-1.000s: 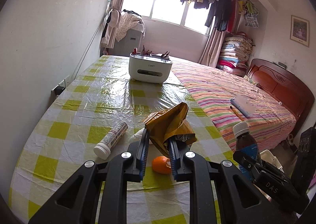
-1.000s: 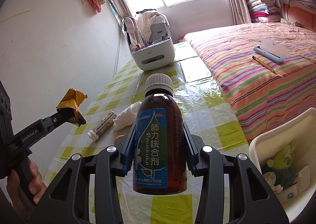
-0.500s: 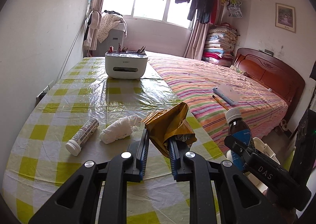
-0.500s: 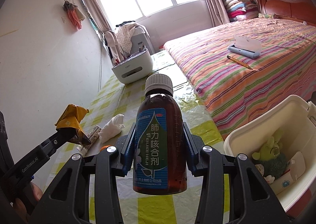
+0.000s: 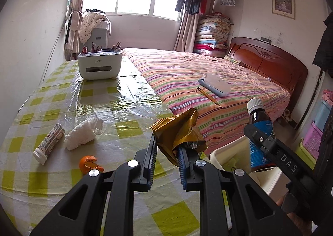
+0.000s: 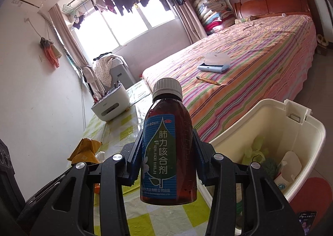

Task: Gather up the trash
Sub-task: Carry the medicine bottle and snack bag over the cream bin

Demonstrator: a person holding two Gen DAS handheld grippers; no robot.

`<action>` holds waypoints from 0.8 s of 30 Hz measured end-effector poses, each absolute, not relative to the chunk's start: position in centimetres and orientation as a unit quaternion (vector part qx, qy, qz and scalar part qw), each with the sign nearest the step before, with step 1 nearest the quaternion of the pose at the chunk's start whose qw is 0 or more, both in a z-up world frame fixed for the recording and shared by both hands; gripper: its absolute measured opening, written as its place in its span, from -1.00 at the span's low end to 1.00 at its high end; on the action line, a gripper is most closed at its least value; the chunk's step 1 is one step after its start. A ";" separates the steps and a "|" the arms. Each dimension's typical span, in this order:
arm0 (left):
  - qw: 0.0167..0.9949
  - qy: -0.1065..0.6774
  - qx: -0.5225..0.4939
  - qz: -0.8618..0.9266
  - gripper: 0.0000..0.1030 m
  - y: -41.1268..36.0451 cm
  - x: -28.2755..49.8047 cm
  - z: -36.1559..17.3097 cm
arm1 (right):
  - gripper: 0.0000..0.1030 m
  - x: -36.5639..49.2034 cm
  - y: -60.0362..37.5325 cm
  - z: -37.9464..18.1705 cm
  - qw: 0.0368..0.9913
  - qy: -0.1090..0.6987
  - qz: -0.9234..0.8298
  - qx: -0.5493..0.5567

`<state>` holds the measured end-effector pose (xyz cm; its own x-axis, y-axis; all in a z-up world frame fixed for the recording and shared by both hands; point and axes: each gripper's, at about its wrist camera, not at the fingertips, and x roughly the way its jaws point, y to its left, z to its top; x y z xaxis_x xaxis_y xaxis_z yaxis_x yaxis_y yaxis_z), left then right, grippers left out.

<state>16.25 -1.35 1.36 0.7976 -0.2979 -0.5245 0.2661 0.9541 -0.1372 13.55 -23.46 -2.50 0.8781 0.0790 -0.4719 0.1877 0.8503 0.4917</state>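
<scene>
Brown bottle (image 6: 168, 148) in right tool (image 6: 167, 152) hangs beside bin rim (image 6: 235, 123).

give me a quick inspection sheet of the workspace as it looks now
surface: table under a yellow-and-white check cloth with clear plastic over it
job's things: gold wrapper and brown syrup bottle both held in the air; cream bin beside the table already holds some items
clutter: white tube, crumpled tissue and orange peel lie on the cloth; white organiser box at the far end
grippers: left gripper shut on the wrapper; right gripper shut on the bottle
cables: nothing seen
surroundings: striped bed with a pencil on it, laundry hung at the window
</scene>
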 end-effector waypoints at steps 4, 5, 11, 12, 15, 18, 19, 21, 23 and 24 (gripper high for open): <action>0.944 0.286 -0.013 -0.166 -0.63 -3.7 16.3 1.0 | -0.20 13.3 -26.0 -3.1 0.919 0.247 -0.066 0.299; 0.943 0.288 -0.008 -0.169 -0.63 -4.3 16.3 0.9 | -0.20 13.2 -26.5 -3.2 0.918 0.247 -0.075 0.302; 0.935 0.302 0.006 -0.188 -0.63 -6.7 16.8 0.1 | -0.20 12.5 -29.3 -3.9 0.908 0.244 -0.112 0.320; 0.934 0.303 0.007 -0.190 -0.63 -7.0 16.8 0.0 | -0.19 12.5 -29.6 -4.0 0.907 0.245 -0.117 0.324; 0.931 0.304 0.011 -0.200 -0.63 -8.1 16.7 0.0 | -0.19 12.1 -30.7 -4.3 0.902 0.240 -0.130 0.335; 0.929 0.307 0.017 -0.208 -0.63 -9.0 16.6 -0.3 | -0.17 11.7 -31.5 -4.6 0.897 0.236 -0.141 0.345; 0.928 0.308 0.019 -0.210 -0.63 -9.3 16.6 -0.4 | -0.17 11.6 -31.6 -4.5 0.896 0.236 -0.145 0.348; 0.926 0.311 0.024 -0.213 -0.63 -9.9 16.6 -0.5 | -0.16 11.6 -31.7 -4.7 0.892 0.237 -0.149 0.354; 0.925 0.312 0.027 -0.217 -0.63 -10.3 16.6 -0.6 | -0.16 11.5 -31.9 -4.8 0.891 0.234 -0.152 0.358; 0.924 0.313 0.029 -0.217 -0.63 -10.4 16.6 -0.7 | -0.13 11.5 -31.9 -4.8 0.891 0.234 -0.155 0.358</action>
